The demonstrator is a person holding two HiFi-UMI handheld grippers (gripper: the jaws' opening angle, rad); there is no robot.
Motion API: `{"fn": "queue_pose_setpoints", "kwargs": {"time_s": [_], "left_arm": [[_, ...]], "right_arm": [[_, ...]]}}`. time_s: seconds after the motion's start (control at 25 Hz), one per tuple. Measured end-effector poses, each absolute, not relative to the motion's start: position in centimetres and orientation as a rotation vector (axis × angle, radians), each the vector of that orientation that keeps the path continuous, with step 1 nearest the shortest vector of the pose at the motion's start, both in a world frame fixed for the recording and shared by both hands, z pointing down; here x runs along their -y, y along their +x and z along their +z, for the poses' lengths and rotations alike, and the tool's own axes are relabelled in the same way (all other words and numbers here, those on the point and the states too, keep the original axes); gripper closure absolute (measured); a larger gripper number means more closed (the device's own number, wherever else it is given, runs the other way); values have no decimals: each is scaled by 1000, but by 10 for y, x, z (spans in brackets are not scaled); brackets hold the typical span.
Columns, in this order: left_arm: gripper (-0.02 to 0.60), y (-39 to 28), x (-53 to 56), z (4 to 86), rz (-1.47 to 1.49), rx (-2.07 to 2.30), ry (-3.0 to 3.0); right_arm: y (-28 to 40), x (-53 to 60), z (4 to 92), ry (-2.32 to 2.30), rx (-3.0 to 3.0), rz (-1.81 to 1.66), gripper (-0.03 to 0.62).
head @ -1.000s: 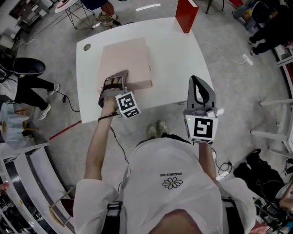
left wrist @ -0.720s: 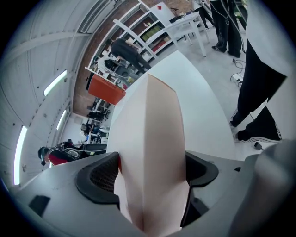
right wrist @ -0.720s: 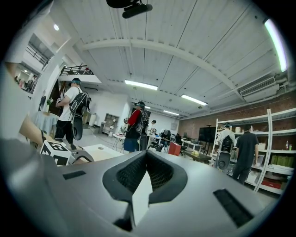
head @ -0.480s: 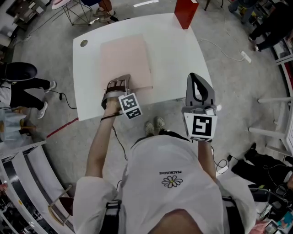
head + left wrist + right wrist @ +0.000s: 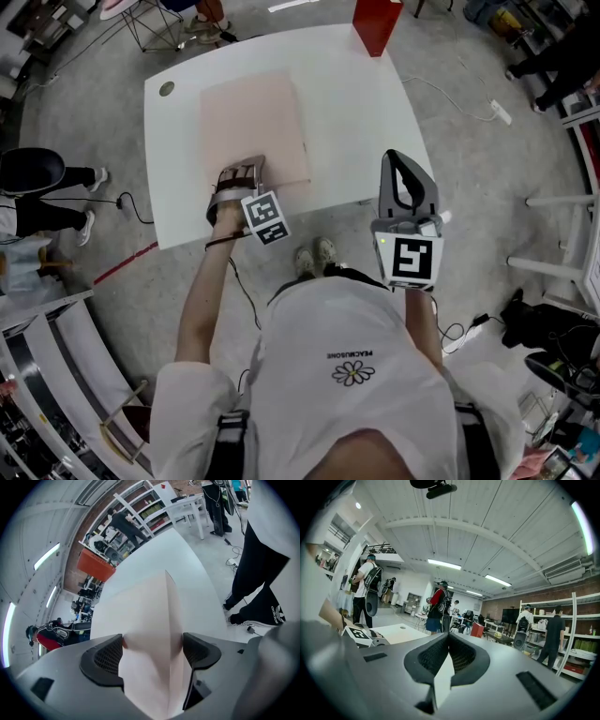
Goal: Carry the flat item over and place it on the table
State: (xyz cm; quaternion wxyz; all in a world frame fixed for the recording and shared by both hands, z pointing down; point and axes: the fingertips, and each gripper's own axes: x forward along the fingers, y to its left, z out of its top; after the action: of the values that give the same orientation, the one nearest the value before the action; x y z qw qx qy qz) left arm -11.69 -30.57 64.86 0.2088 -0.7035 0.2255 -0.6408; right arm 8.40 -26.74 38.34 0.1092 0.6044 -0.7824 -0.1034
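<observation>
Pale pink in colour, the flat rectangular box (image 5: 253, 122) lies on the left half of the white counter (image 5: 361, 122). Its long sides run away from you and its near short edge sits a little back from the counter's near rim. Your left gripper (image 5: 239, 176) points steeply down at that near edge, toward the box's left side, with its marker cube turned up toward you. In the left gripper view, the box (image 5: 145, 616) fills the gap of the left gripper (image 5: 152, 651). Its broad top face runs past one black ribbed pad, and its narrow side face past the other. The jaws have just been opening and now stand wide, with the box's edge between them and the pads just beside it rather than squeezing it. Your right gripper (image 5: 401, 161) is held level off the counter's near right corner, well apart from the box. In the right gripper view, the jaws of the right gripper (image 5: 449, 637) are closed tip to tip with nothing between them. A red upright block (image 5: 377, 23) stands at the counter's far edge. A person in dark trousers (image 5: 52, 173) is on the floor to the left.
</observation>
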Motion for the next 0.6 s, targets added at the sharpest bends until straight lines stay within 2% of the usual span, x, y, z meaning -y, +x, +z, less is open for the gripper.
{"fn": "queue_pose_setpoints", "kwargs": {"time_s": [0.36, 0.6], "left_arm": [[164, -100, 296, 628, -1743, -591, -1989], [164, -84, 305, 558, -1577, -685, -1995]], "right_arm": [[80, 271, 378, 1761, 2336, -320, 583], [67, 275, 365, 1751, 2393, -373, 583]]}}
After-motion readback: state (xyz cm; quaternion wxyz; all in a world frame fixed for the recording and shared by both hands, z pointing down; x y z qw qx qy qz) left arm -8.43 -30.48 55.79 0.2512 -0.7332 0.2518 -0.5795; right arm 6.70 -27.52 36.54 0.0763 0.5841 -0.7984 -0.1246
